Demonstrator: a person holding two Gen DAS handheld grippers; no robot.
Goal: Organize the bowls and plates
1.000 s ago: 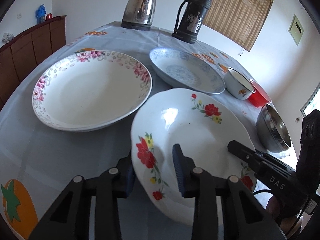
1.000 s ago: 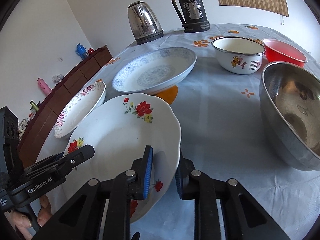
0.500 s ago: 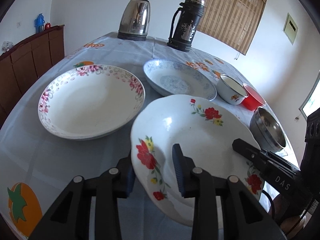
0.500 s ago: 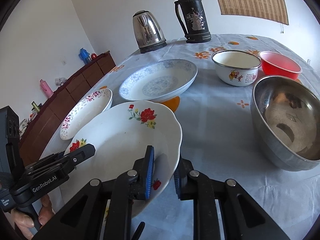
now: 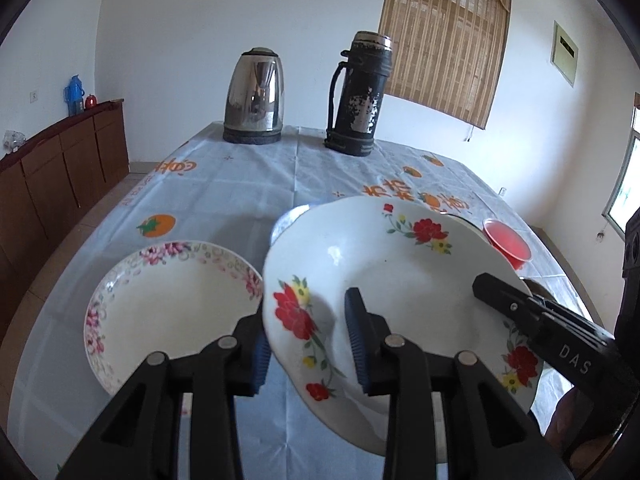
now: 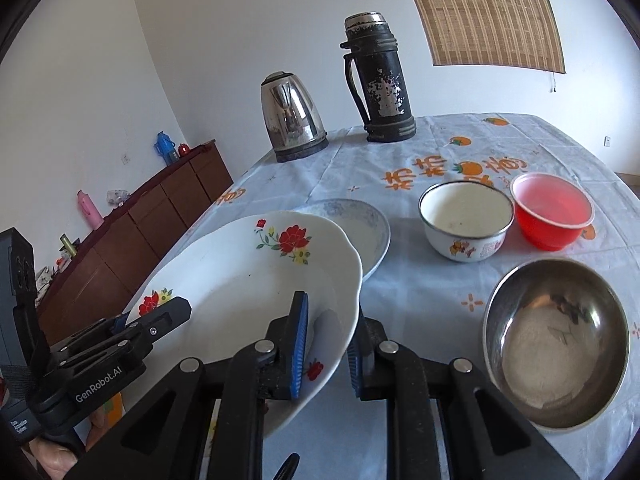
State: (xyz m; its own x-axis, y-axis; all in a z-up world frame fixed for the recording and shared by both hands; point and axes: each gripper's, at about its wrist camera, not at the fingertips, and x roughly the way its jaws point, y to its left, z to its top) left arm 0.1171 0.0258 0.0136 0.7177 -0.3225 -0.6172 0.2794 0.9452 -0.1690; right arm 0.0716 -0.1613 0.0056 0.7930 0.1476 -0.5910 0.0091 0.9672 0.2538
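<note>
White walls enclose the room, with a bamboo blind [image 5: 444, 36] over the window and a brown sideboard [image 5: 60, 176] along one side. A table under a pale blue cloth [image 5: 248, 188] printed with oranges carries a steel kettle [image 5: 255, 96] and a worn black flask [image 5: 360, 94] at the far end.

The red-flowered plate [image 5: 400, 280] is clear of the cloth and tilted, held at two points on its rim. The left gripper [image 5: 308, 354] is clamped on the plate's near-left rim, one blue pad inside the dish and the other behind it. The right gripper [image 6: 326, 350] is closed on the opposite rim in the same manner, pads pressing either face.

Positions on the table:
- A pink-flowered plate [image 5: 172, 304] lies flat to the left of the held plate, just beside it in the left wrist view.
- A blue-patterned plate [image 6: 360, 228] lies beyond the held plate, partly hidden by it.
- A white enamel bowl [image 6: 466, 220] and a red bowl [image 6: 552, 216] stand side by side, nearly touching.
- A steel bowl [image 6: 556, 360] sits nearer, apart from both.
</note>
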